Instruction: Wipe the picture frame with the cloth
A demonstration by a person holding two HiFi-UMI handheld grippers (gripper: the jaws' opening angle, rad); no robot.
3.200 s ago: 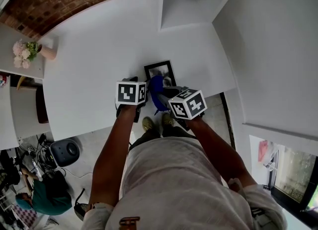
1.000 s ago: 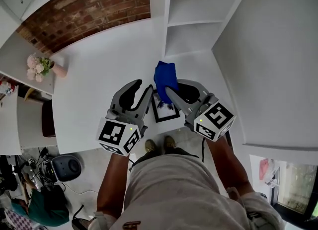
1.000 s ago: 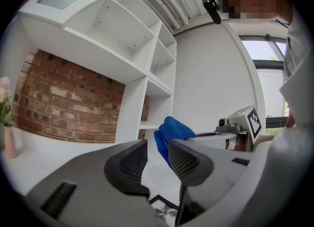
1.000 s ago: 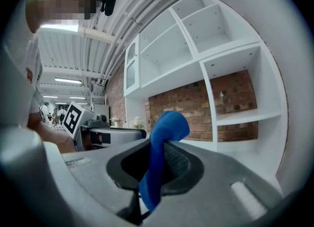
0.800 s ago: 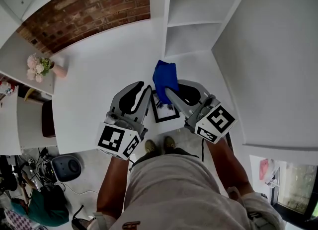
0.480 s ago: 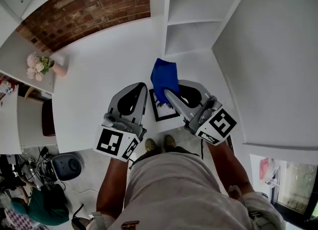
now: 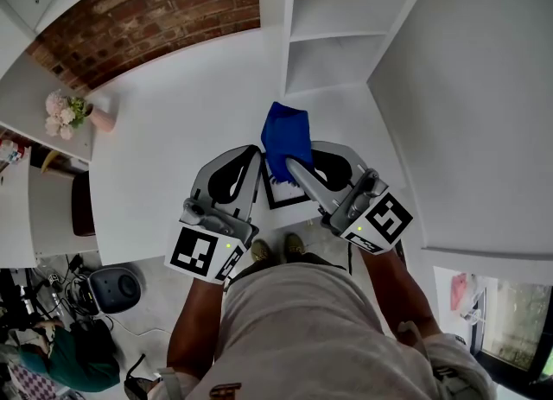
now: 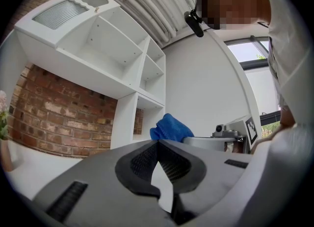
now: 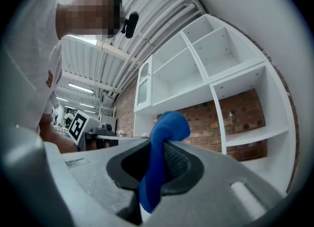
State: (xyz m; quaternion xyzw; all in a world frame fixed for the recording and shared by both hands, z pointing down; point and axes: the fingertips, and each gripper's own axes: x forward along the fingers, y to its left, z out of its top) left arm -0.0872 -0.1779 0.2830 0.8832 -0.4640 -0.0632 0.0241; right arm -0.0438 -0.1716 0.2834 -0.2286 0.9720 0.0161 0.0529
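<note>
The black-rimmed rectangular picture frame [image 7: 285,193] sits at the near edge of the white table [image 7: 164,130], between the two grippers. Its far end is covered by the blue fabric cloth [image 7: 286,136] [image 9: 164,128]. A second earlier the grey left gripper [image 7: 256,155] [image 8: 158,142] had its jaws apart beside the frame's left edge. Now they are pressed together, with nothing seen between them. The grey right gripper [image 7: 291,163] [image 9: 159,145] is clamped on the cloth, which bulges out past its tips above the frame.

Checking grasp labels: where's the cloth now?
Head view, centre: the cloth is pinched in the right tongs, sticking out past their tips over the white table, just beyond the frame and right of the left tongs.
</note>
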